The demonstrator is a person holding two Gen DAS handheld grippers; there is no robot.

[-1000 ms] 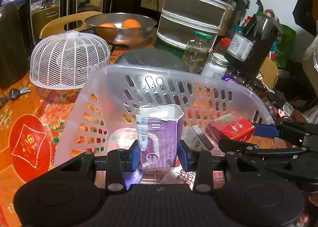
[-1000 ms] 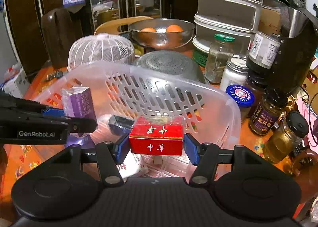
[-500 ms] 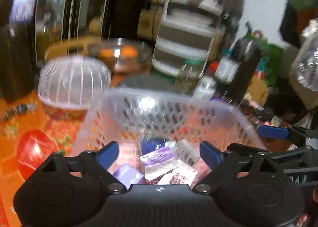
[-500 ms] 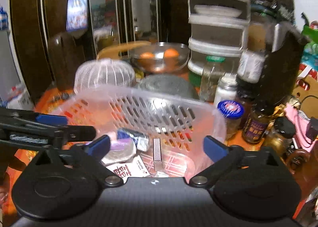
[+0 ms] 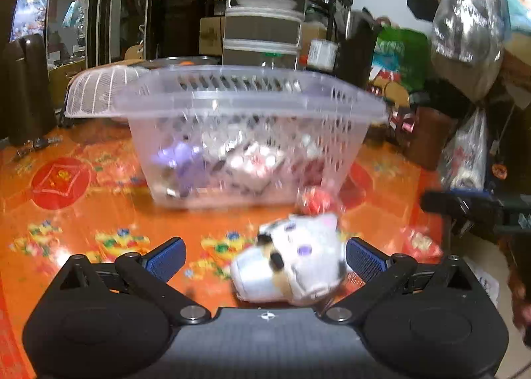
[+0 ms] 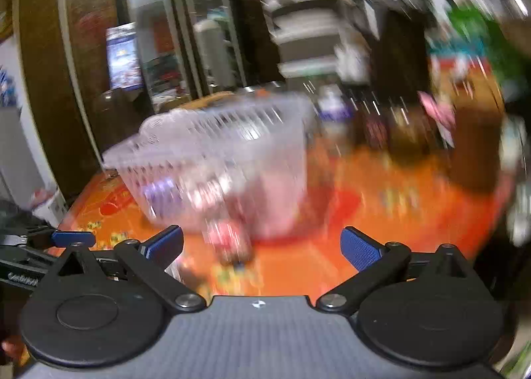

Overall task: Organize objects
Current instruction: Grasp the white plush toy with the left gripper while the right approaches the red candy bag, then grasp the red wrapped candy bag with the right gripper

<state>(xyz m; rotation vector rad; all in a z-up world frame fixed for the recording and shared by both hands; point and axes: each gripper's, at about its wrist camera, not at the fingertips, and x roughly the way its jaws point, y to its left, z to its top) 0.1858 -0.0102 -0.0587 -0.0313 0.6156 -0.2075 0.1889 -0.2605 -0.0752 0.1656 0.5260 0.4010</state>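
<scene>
A clear plastic basket [image 5: 245,107] stands on the orange table [image 5: 99,213] and holds a purple pack [image 5: 186,163] and several other small packs. It also shows blurred in the right wrist view [image 6: 215,153]. A white plush cat [image 5: 295,259] lies on the table near the right finger of my open left gripper [image 5: 265,256]. A small red item [image 5: 315,201] lies by the basket's front corner; it shows blurred in the right wrist view [image 6: 229,239]. My right gripper [image 6: 262,244] is open and empty, low over the table in front of the basket.
A white mesh food cover [image 5: 99,93] sits behind the basket at left. Stacked food containers [image 5: 265,20], jars and bags crowd the back and right. The right gripper's arm [image 5: 481,209] reaches in at the right of the left view.
Both grippers released their packs into the basket and opened. Both have pulled back and dropped low in front of the basket. The plush cat has come into the left view.
</scene>
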